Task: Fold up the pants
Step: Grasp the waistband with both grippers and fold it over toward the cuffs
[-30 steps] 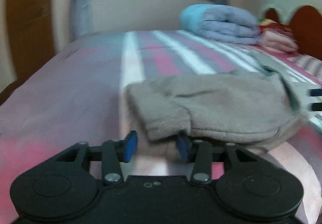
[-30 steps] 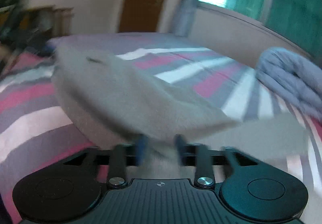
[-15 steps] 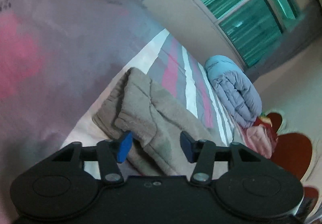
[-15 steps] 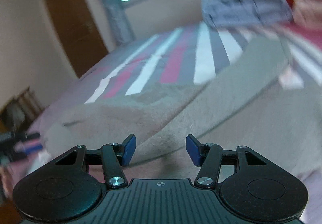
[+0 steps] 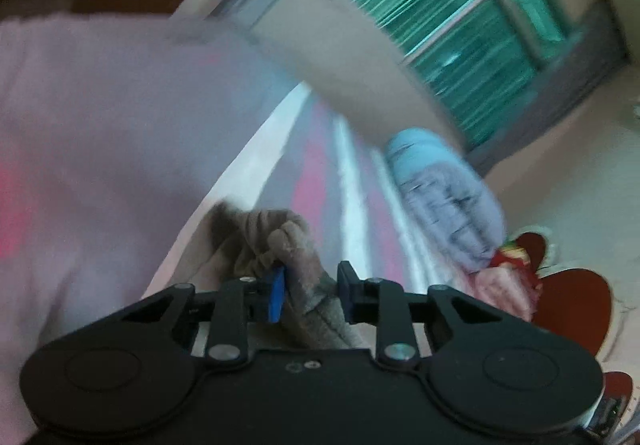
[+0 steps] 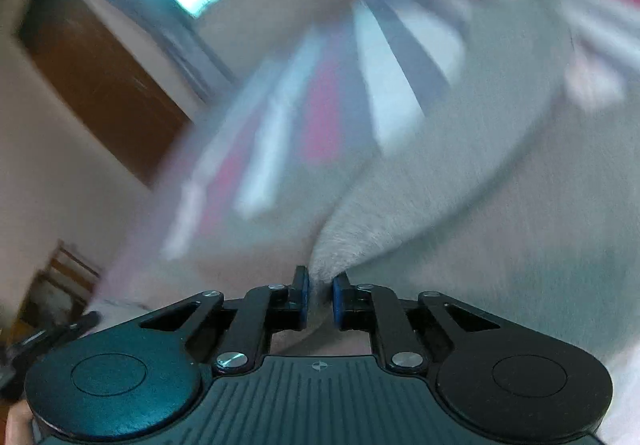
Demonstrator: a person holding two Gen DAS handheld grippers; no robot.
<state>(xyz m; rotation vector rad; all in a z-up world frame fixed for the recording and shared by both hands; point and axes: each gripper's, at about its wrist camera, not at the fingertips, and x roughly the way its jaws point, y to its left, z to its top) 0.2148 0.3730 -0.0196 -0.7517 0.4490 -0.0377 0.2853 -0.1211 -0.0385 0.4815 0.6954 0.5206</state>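
Note:
The grey-brown pants (image 5: 290, 241) lie bunched on the striped bed (image 5: 100, 125). In the left wrist view my left gripper (image 5: 312, 281) is shut on a thick fold of them, with the cloth filling the gap between the blue pads. In the right wrist view the pants (image 6: 480, 237) spread to the right as a wide grey sheet. The jaws of my right gripper (image 6: 320, 287) are closing, and a pointed edge of the cloth is pinched between them. Both views are rolled and blurred.
A rolled blue blanket (image 5: 440, 197) and pink bedding lie at the far end of the bed by a red-brown headboard (image 5: 572, 305). A green-curtained window (image 5: 460, 25) is behind them. A wooden door (image 6: 92, 77) stands at the left.
Both grippers went from open around the pants' edge to closed on the cloth. Both views have rolled further and the cloth is drawn up toward the cameras.

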